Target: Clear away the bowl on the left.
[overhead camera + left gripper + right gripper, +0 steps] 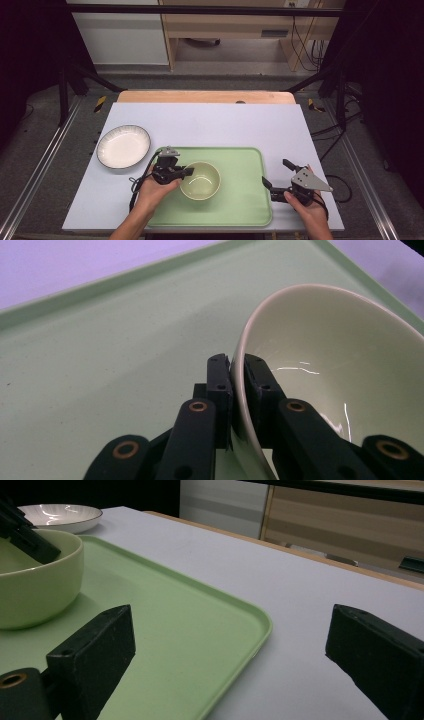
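A pale lilac tabletop [210,125] carries a green tray [245,205] at its near edge. To the tray's left lies a white plate [123,146]. On the tray sits a pale green bowl [200,180]. The left gripper [237,371] pinches the bowl's rim. The right gripper [275,175], jaws spread wide, hovers over the tray's right edge.

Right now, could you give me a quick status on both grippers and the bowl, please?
Left gripper shut on green bowl rim. Right gripper open, empty, at green tray right edge. Bowl sits on tray; white plate off to the left, nothing in the way.
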Demonstrator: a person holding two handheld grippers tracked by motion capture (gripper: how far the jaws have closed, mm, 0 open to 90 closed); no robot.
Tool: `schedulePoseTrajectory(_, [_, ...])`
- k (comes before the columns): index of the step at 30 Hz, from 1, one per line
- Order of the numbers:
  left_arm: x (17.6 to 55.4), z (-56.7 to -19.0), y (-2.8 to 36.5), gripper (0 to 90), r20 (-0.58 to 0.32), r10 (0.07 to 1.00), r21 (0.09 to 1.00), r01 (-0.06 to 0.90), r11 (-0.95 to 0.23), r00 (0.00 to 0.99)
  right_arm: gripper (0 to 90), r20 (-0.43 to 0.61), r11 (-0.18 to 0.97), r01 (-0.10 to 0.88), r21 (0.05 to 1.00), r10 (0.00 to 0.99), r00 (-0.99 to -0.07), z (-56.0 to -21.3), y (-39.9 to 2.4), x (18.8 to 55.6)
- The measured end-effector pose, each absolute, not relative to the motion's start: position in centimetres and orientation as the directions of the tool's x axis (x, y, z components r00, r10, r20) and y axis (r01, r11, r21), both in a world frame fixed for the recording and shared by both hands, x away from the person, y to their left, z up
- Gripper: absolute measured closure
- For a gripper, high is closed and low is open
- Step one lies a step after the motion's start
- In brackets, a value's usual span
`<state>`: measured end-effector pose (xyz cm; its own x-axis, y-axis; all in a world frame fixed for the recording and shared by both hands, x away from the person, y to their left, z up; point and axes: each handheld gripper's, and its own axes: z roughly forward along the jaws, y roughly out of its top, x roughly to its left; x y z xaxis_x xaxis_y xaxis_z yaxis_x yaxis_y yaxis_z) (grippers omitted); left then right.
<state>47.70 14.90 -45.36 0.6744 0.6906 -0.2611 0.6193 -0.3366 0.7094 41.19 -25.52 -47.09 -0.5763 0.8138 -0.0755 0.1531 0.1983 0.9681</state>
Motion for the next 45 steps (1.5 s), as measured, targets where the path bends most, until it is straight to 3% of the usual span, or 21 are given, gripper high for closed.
schedulePoseTrajectory(12, [47.6,-45.4,14.8,81.9,-0.237,0.700,0.725,0.602,-0.335,0.674,5.8,-0.075,0.199,0.154,0.968,0.814,-0.577,-47.1,-25.5,41.2])
schedulePoseTrajectory(23, [47.5,-45.1,14.8,72.4,-0.217,0.701,0.752,0.574,-0.324,0.680,5.8,-0.076,0.198,0.153,0.968,0.814,-0.576,-47.1,-25.6,41.2])
schedulePoseTrajectory(36, [47.6,-43.7,14.8,40.9,-0.188,0.676,0.800,0.510,-0.316,0.713,5.8,-0.073,0.194,0.152,0.969,0.814,-0.577,-47.0,-25.6,41.2])
schedulePoseTrajectory(45, [47.2,-42.5,14.8,17.7,-0.148,0.590,0.858,0.400,-0.323,0.794,5.1,-0.075,0.190,0.143,0.971,0.817,-0.572,-46.8,-25.8,41.0])
